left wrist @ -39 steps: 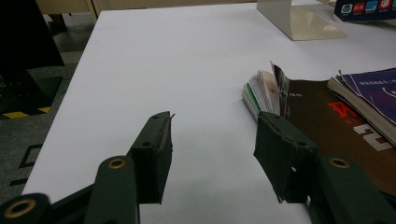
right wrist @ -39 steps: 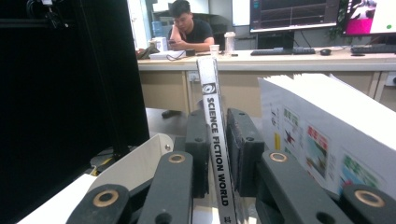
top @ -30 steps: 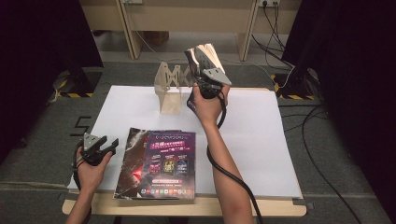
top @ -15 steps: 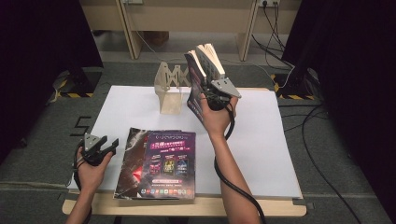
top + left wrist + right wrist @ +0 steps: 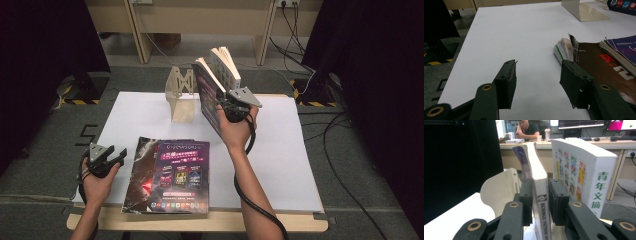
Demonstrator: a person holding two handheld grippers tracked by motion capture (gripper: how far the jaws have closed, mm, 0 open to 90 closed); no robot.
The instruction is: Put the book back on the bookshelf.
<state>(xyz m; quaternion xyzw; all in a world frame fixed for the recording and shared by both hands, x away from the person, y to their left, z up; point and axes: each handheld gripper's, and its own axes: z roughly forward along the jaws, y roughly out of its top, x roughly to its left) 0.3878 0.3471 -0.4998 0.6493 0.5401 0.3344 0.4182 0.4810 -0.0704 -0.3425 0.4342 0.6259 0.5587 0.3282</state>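
R tool point(image 5: 231, 101) grips a thin magazine point(image 5: 209, 95) by its spine, upright, just right of the bookend point(image 5: 180, 97); jaws have just been easing apart, pads look still against it. A thick white book point(image 5: 584, 172) stands just beside the mag, right side. L tool point(image 5: 537, 80) open, nothing in it, hovers over the surface point(image 5: 295, 150) left of the flat magazine stack point(image 5: 172, 175), well in front of the bookend.

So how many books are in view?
4: a purple book on a brown book up front; a thin book and a white book upright by the bookend. Others may hide underneath.
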